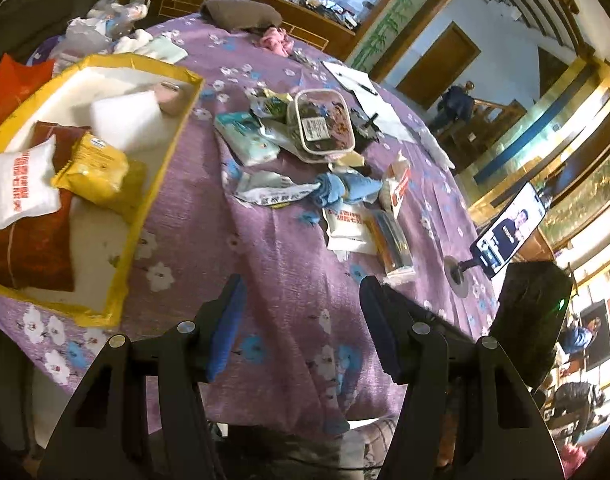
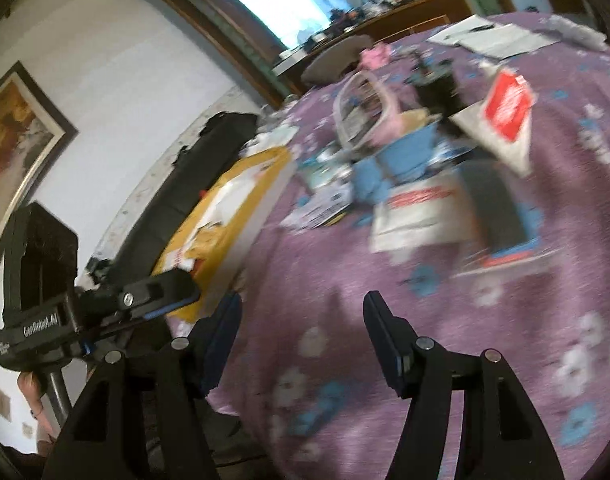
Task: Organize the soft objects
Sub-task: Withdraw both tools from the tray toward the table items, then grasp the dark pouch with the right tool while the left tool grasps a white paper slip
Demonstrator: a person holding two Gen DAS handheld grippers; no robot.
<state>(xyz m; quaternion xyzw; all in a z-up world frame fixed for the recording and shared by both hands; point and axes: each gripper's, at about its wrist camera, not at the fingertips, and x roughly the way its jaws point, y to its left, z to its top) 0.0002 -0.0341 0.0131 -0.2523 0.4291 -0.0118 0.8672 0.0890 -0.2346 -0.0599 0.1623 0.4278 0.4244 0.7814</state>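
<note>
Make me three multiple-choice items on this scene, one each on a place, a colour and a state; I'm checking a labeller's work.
1. Where is the yellow packet?
A. inside the yellow box
B. on the paper sheets
C. under the phone

2. What colour is the cloth lying among the packets on the table?
A. red
B. blue
C. green

3. How are the two grippers?
A. both shut on packets
B. left shut, right open
C. both open, holding nothing

Answers:
1 A: the packet lies within the box walls, on the dark red packet.
2 B: the crumpled cloth is light blue.
3 C: the left gripper and right gripper each show spread fingers with only tablecloth between.
</note>
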